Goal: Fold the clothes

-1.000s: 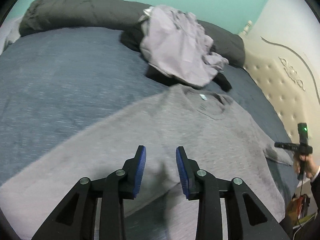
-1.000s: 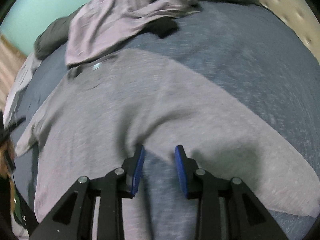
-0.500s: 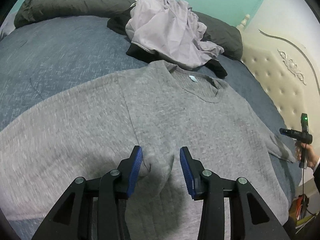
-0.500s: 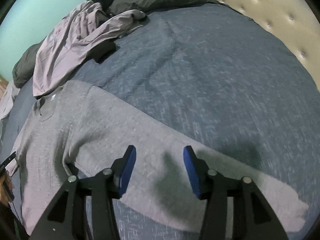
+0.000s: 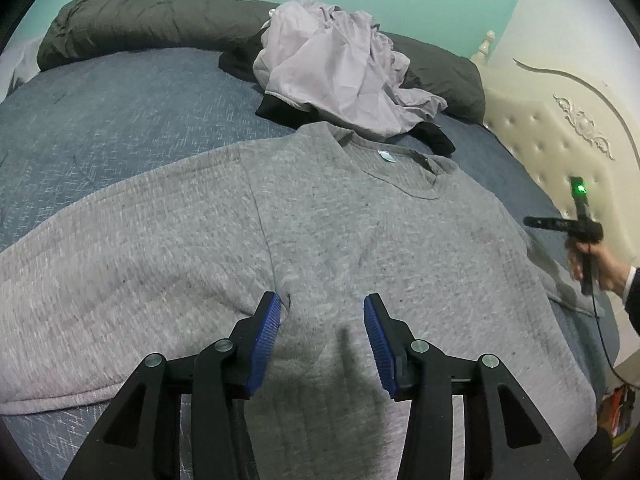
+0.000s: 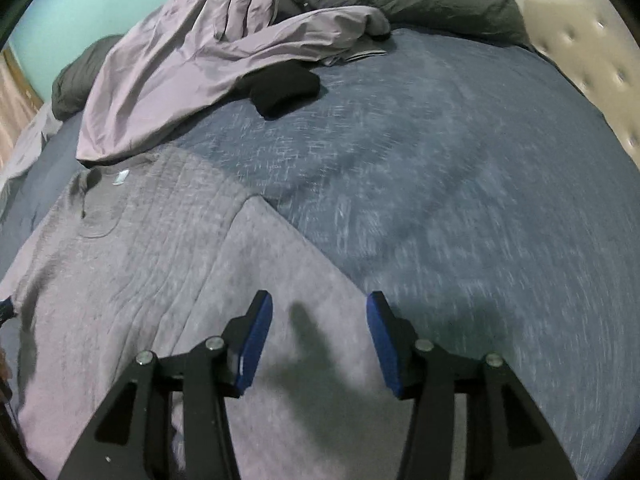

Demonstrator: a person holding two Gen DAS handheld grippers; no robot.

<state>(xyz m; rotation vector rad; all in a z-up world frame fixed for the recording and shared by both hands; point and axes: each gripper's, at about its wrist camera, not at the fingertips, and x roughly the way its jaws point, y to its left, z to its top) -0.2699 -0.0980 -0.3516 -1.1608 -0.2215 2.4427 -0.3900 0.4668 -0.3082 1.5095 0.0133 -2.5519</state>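
The big blue bed [image 5: 120, 128] fills most of both views, with a dark grey blanket [image 5: 132, 20] rolled along its far edge. A grey sweatshirt [image 5: 360, 232] lies flat on the bed, front up, with its neck at the far side and its bottom edge near the cameras. One long sleeve [image 5: 100, 288] stretches out to the left in the left wrist view. In the right wrist view the other sleeve [image 6: 304, 320] runs out to the right and lies right under that gripper.

Past the neck sits a messy pile with a light purple shirt [image 5: 340, 68] on top of something black [image 5: 280, 106]. The purple shirt just touches the sweatshirt's neck.

The sweatshirt looks thick, soft and floppy. It is probably light, but it will sag and bunch up if it is lifted in only one place. It does not look slippery or easy to break. Good places to grab are likely the edges: a sleeve end, a shoulder or the bottom corners, pinching both layers together.

The left gripper [image 5: 322, 344] hangs over the near part of the sweatshirt by the armpit seam, and its jaws are opening with only flat cloth below them. The right gripper [image 6: 318, 344] has its jaws apart and holds nothing
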